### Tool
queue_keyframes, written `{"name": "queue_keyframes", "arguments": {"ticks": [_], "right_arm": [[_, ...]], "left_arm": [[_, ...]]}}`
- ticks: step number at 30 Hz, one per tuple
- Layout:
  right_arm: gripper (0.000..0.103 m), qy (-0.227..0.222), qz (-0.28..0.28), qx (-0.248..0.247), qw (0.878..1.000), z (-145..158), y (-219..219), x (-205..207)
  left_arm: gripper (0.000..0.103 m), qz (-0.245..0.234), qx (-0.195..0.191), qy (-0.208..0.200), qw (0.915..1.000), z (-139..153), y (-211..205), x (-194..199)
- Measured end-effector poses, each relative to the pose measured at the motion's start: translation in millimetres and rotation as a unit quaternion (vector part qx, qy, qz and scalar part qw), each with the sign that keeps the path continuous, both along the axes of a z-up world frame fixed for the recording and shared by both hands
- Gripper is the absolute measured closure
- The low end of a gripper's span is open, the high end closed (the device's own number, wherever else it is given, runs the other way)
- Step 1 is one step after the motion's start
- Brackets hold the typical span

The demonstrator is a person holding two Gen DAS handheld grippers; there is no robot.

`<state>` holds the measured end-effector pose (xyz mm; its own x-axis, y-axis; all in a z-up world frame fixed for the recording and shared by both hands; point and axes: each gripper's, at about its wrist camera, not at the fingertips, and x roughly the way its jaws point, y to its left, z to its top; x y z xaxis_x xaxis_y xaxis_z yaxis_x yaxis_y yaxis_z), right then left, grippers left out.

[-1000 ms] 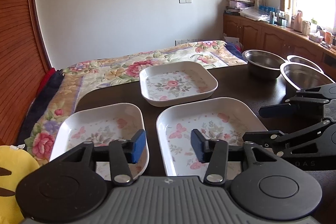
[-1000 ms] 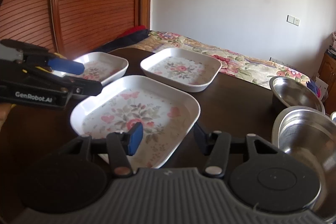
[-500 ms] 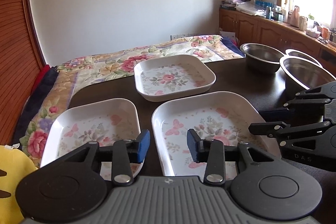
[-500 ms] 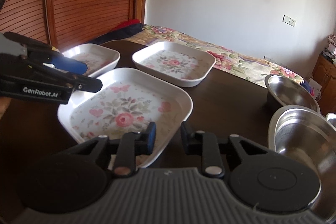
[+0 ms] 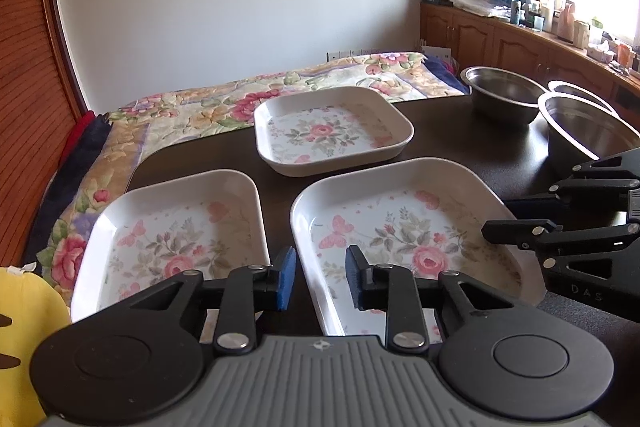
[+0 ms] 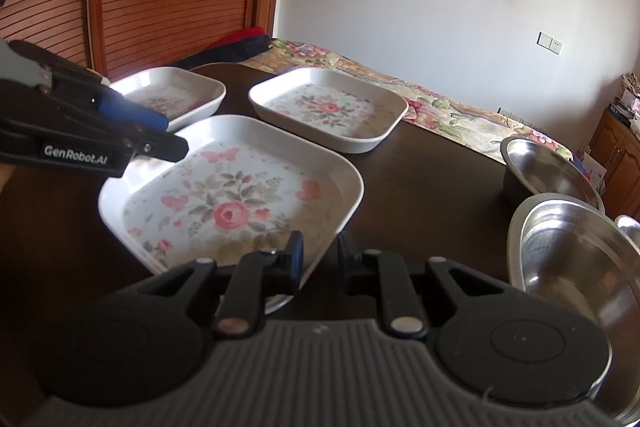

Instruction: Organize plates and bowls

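Both handheld grippers hover low over a dark brown table (image 5: 460, 131), the left gripper (image 5: 320, 277) and right gripper (image 6: 320, 259) each with jaws that have just been closing to a narrow gap, straddling opposite near corners of the large white rectangular floral plate (image 5: 400, 227), pads apparently not yet pressing its rim. Two smaller white floral plates (image 5: 332, 131) (image 5: 180, 227) sit just beyond and beside it, three stainless-steel bowls (image 6: 560, 247) to the right. Stacking looks barely begun; next, each pad pair must pinch the rim squarely for a level lift.
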<state>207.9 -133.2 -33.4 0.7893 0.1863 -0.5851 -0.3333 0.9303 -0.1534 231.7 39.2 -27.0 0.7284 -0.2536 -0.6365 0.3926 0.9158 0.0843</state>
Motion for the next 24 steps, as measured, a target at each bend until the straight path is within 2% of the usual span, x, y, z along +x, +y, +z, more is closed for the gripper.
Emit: {"name": "queue_keyframes", "arguments": {"ticks": [9,14,24], "right_arm": [[0.083,-0.001,-0.002,0.005,1.000,-0.9,-1.0,-0.2],[0.083,0.000,-0.005,0.013,1.000,-0.6,-2.7,-0.5],[0.083,0.007,-0.007,0.035,0.999,-0.7,-6.6,2.0]], "left_arm": [[0.074,0.001,-0.001,0.015,0.9999,-4.7,-2.6,-1.2],[0.087,0.015,-0.002,0.016,0.9998,-5.4,-0.5,-2.0],[0.091,0.021,-0.006,0.015,0.9997,-7.5,1.1,-4.2]]}}
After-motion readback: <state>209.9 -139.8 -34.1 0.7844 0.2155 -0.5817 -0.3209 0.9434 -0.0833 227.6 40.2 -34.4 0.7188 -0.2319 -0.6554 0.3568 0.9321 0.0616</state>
